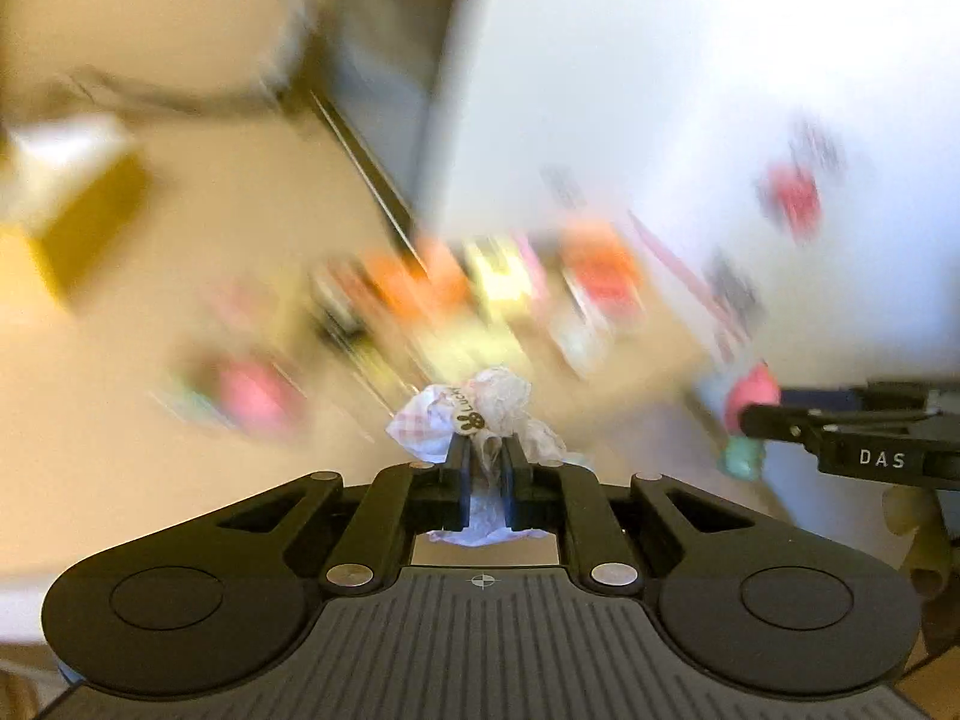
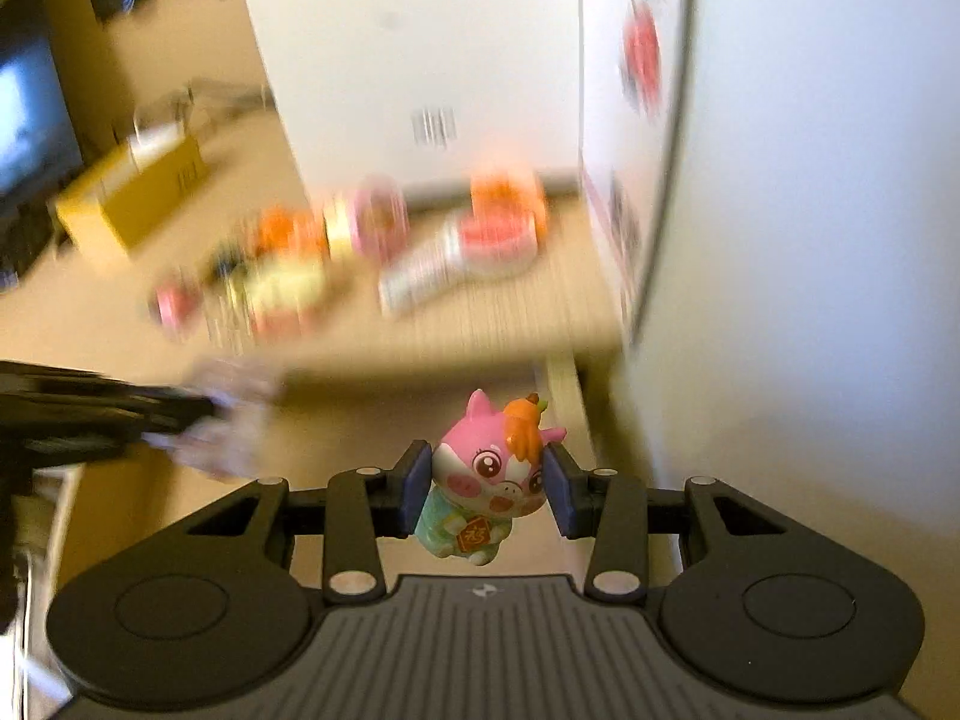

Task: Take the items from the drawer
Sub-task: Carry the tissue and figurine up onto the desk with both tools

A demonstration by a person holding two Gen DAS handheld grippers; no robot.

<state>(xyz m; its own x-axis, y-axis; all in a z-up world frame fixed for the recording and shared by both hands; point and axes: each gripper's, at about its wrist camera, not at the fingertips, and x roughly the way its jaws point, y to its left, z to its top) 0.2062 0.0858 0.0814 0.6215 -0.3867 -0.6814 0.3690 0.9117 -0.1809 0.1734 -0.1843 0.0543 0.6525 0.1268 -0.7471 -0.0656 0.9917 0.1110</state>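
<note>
Your left gripper [image 1: 483, 450] has its fingers clamped on a crumpled wrapper [image 1: 480, 414], held at lower centre of the left wrist view. Your right gripper [image 2: 486, 477] has its blue pads [image 2: 416, 489] pressed on either side of a pink pig toy [image 2: 486, 480], at lower centre of the right wrist view. In that view, a heap of colourful items [image 2: 360, 246], too blurred to name, lies on the tan tabletop [image 2: 480, 324] mid-frame, beside a white box [image 2: 408, 48]. A yellow carton [image 2: 132, 198] sits at left.
</note>
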